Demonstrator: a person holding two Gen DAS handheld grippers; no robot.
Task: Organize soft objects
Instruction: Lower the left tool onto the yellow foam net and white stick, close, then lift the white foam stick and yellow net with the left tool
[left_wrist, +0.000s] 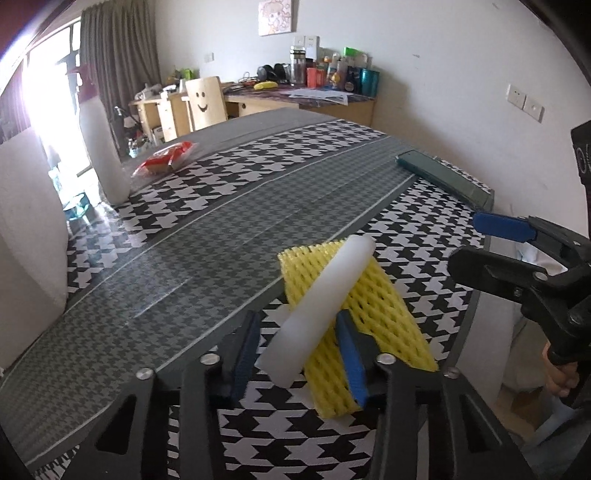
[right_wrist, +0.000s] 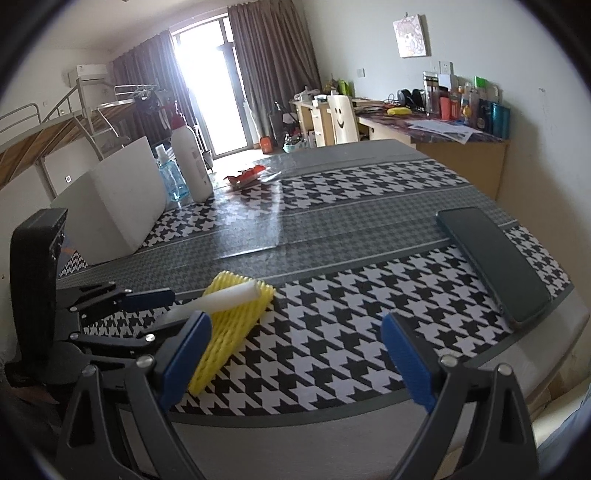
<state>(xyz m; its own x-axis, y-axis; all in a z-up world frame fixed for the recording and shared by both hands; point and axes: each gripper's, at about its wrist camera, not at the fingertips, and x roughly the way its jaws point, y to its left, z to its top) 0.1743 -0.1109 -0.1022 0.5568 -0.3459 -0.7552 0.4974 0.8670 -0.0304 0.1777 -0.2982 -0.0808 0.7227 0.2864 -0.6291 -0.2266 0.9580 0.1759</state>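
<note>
A black-and-white houndstooth tablecloth (left_wrist: 207, 192) with grey bands is showing under a yellow foam net (left_wrist: 369, 317) and white foam stick (left_wrist: 321, 302); at two o'clock, a dark green phone (right_wrist: 495, 266) is lying.

no readable text, only a smiley face on chair back (left_wrist: 205, 102)

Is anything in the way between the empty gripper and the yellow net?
Nothing visible blocks it. The right hand-held gripper is open, and only bare checked tablecloth lies between it and the yellow foam net. The white foam stick lies across the net.
</note>
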